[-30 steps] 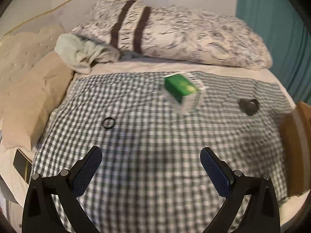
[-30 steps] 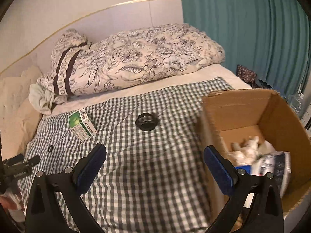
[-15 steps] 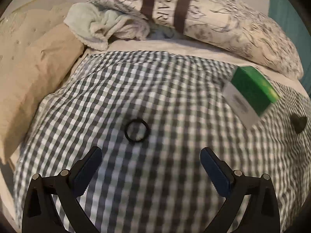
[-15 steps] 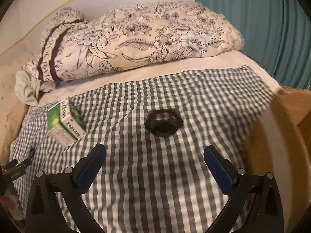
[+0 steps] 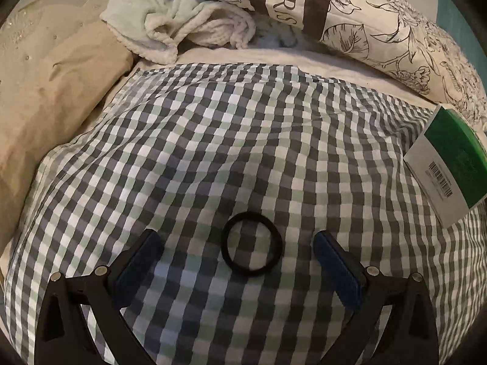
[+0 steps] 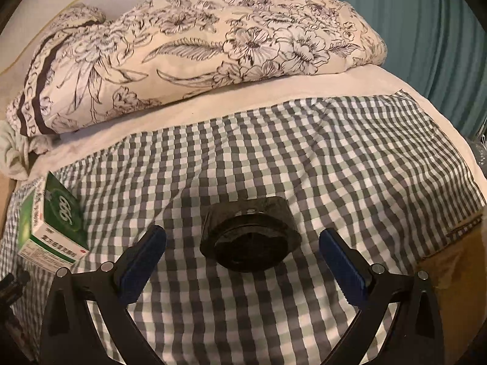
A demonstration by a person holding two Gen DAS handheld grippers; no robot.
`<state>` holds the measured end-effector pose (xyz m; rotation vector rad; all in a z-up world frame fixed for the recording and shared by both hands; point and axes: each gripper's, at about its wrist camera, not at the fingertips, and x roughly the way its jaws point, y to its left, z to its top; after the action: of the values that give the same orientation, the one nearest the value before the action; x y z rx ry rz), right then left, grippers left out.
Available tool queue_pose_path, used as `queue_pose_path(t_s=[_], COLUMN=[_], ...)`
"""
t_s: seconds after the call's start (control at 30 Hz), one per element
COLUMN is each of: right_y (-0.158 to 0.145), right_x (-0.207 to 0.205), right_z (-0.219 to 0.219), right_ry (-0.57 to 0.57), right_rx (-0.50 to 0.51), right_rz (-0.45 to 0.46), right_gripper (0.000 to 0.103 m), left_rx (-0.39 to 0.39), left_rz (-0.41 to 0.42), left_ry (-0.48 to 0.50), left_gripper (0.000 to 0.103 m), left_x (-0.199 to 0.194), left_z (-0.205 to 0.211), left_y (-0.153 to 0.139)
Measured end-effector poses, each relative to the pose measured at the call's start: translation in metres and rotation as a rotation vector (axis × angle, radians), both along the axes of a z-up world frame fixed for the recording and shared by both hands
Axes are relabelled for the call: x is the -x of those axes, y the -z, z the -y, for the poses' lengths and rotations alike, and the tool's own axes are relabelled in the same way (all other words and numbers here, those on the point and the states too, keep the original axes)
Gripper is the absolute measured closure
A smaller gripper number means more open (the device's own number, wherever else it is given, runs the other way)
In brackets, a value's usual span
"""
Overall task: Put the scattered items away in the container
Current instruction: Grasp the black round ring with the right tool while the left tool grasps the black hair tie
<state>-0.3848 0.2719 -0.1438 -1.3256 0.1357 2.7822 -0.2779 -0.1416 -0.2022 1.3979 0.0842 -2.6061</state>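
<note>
The black hair tie [image 5: 252,241] lies flat on the checked bedspread [image 5: 231,140], between the wide-open, empty left gripper [image 5: 238,249]. The green medicine box [image 5: 450,164] at 3 o'clock runs long axis toward 11. The right gripper [image 6: 242,251], equally spread, brackets a black cap [image 6: 249,237] without touching.

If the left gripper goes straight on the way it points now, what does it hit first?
The left gripper is open, and the black hair tie on the checked cloth lies between its fingers; likely that first, though depth is unclear.
</note>
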Motion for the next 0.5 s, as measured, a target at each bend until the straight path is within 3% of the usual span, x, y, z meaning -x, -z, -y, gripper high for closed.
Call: queue_pose_path(t_s=[0.1, 0.2, 0.27, 0.3, 0.37, 0.43, 0.5], right_y=[0.007, 0.011, 0.014, 0.016, 0.022, 0.029, 0.034], right_x=[0.003, 0.005, 0.006, 0.007, 0.010, 0.011, 0.010], right_z=[0.005, 0.008, 0.009, 0.010, 0.009, 0.005, 0.000], right_ry=[-0.011, -0.025, -0.036, -0.035, -0.034, -0.029, -0.024], right_rx=[-0.047, -0.069, -0.078, -0.089, -0.086, -0.063, -0.032], right_rz=[0.002, 0.000, -0.005, 0.002, 0.028, 0.057, 0.065], right_gripper=[0.002, 0.002, 0.003, 0.006, 0.013, 0.026, 0.027], left_rx=[-0.017, -0.034, -0.037, -0.037, -0.036, -0.045, -0.054], left_rz=[-0.001, -0.003, -0.006, -0.009, -0.006, -0.005, -0.006], left_ry=[0.012, 0.029, 0.048, 0.055, 0.071, 0.087, 0.082], left_gripper=[0.005, 0.016, 0.040, 0.044, 0.063, 0.077, 0.082], left_x=[0.001, 0.002, 0.003, 0.003, 0.003, 0.002, 0.000], left_z=[0.001, 0.001, 0.000, -0.001, -0.003, -0.004, -0.004], left_y=[0.001, 0.001, 0.000, -0.002, -0.002, -0.003, -0.003])
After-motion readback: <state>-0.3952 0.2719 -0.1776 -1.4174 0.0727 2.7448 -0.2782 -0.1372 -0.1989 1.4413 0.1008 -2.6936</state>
